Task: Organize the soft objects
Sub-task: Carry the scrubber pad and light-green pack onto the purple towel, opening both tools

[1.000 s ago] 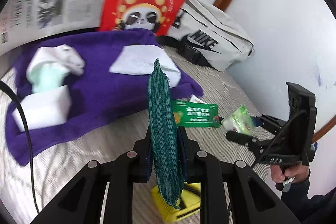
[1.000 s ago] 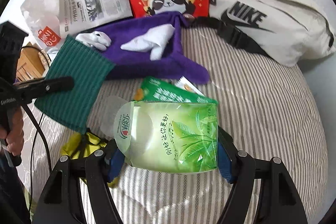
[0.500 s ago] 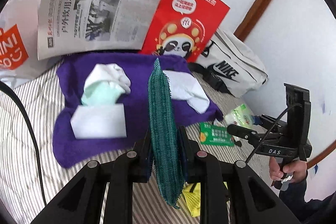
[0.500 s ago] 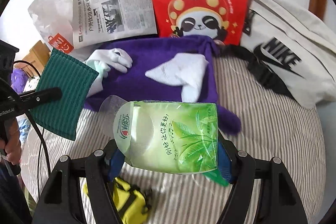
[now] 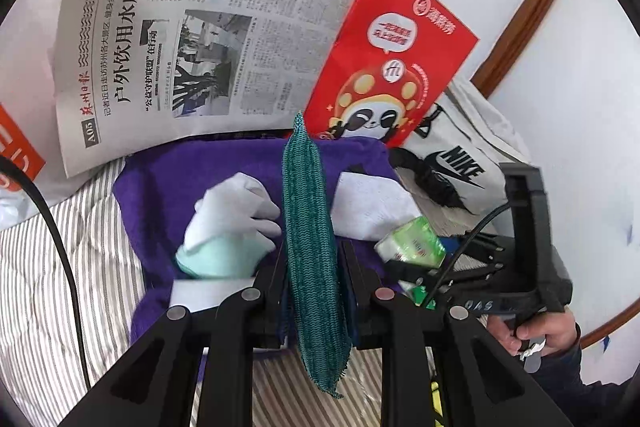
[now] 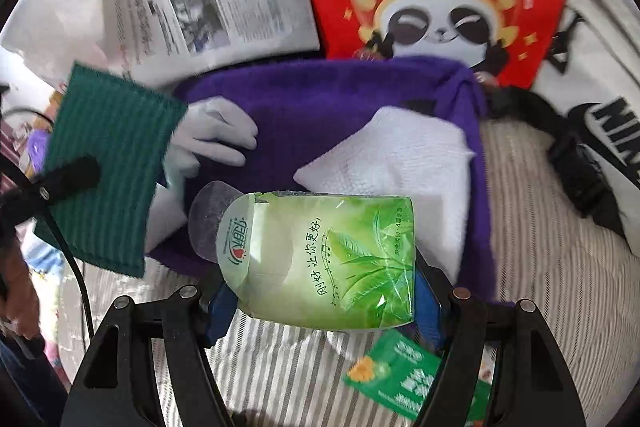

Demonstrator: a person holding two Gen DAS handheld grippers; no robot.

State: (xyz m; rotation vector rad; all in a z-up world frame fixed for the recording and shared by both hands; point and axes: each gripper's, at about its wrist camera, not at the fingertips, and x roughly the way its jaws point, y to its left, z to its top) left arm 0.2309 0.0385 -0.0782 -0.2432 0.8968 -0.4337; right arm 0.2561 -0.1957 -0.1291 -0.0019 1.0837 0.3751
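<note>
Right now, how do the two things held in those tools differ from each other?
The green cloth is dark, ribbed fabric; the tissue pack is glossy pale-green plastic printed with leaves. The cloth is thin and flat, pinched by narrow jaws in the left tool; the pack is bulky, so the right tool grips it with jaws far apart. Both are green, soft, and held above the purple towel.

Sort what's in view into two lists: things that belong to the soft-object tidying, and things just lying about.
Part of the job:
green cloth, in the left gripper
green tissue pack, in the right gripper
purple towel
white glove
folded white cloth

Just lying about:
newspaper
red panda bag
Nike bag
green sachet
</note>
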